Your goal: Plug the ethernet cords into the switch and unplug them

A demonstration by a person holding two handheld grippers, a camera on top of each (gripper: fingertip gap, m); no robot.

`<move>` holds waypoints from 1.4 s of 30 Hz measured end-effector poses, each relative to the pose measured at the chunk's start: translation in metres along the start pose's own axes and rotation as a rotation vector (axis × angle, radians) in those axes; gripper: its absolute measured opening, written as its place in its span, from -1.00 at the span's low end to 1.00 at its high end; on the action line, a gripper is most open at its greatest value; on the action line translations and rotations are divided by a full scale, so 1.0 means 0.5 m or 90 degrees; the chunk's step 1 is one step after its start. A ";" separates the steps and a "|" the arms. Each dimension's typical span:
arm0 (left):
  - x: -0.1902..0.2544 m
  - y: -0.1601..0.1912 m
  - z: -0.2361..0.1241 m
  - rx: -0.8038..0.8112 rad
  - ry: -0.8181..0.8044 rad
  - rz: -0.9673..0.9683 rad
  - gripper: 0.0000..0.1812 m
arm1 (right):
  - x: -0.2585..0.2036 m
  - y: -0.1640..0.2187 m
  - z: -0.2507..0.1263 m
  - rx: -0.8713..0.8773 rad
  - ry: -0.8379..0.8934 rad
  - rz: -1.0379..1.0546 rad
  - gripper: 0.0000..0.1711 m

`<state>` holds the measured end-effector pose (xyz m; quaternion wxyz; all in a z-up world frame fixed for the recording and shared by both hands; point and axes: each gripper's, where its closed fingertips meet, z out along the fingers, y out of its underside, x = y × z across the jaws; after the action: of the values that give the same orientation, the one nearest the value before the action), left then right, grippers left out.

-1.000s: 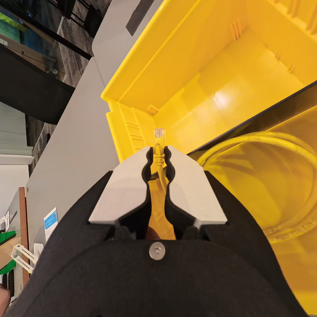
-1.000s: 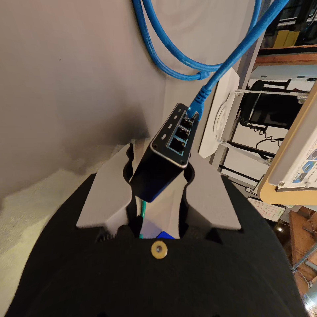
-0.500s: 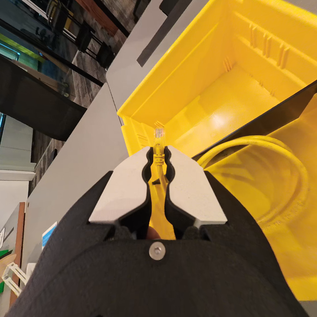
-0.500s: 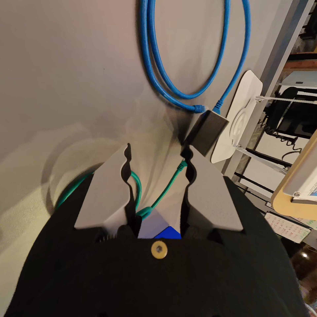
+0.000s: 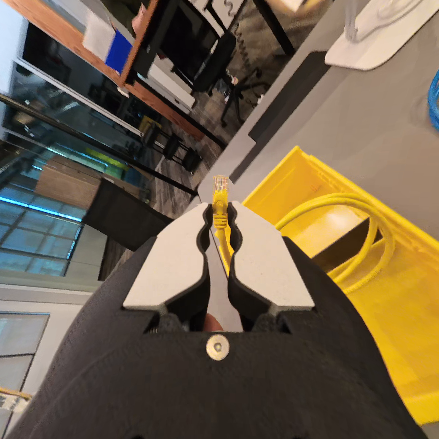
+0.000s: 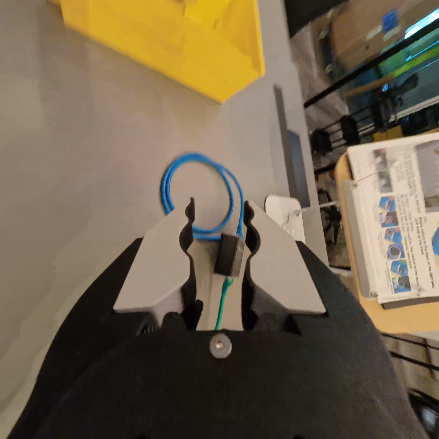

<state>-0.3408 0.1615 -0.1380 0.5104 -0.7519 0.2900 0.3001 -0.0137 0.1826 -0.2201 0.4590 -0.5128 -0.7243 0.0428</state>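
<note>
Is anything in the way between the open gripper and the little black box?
Nothing visible. The right gripper is open with nothing in it, and the switch lies on the table right between its fingers, nearer the right one. Blue cord and green cord leave the switch's ends.

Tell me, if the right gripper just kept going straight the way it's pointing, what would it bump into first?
Probably the black switch lying on the grey table, seen between the open right gripper fingers; the blue cable loop lies just beyond. Blur leaves depth unclear.
</note>
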 end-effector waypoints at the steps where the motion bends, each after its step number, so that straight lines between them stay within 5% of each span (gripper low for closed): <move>1: -0.004 -0.026 -0.010 0.015 -0.006 0.007 -0.87 | 0.011 -0.031 -0.009 0.041 0.003 0.028 -0.59; 10: 0.050 -0.276 -0.094 0.172 -0.011 0.095 -0.87 | 0.076 -0.243 -0.080 0.321 -0.091 0.240 -0.65; 17: 0.210 -0.411 -0.102 0.253 0.055 0.193 -0.87 | 0.101 -0.268 -0.098 0.402 -0.130 0.353 -0.63; 28: 0.324 -0.464 -0.096 0.295 0.075 0.263 -0.87 | 0.102 -0.225 -0.081 0.408 -0.215 0.464 -0.68; 33: 0.332 -0.468 -0.097 0.299 0.068 0.274 -0.87 | 0.103 -0.215 -0.075 0.406 -0.223 0.482 -0.85; 42: 0.306 -0.480 -0.121 0.331 0.110 0.185 -0.74 | 0.141 -0.188 -0.089 0.459 -0.217 0.535 -0.86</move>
<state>-0.0536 0.1590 -0.0920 0.6111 -0.5694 0.5037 0.2206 -0.0520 0.1756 -0.1006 0.4254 -0.5534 -0.4616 0.5474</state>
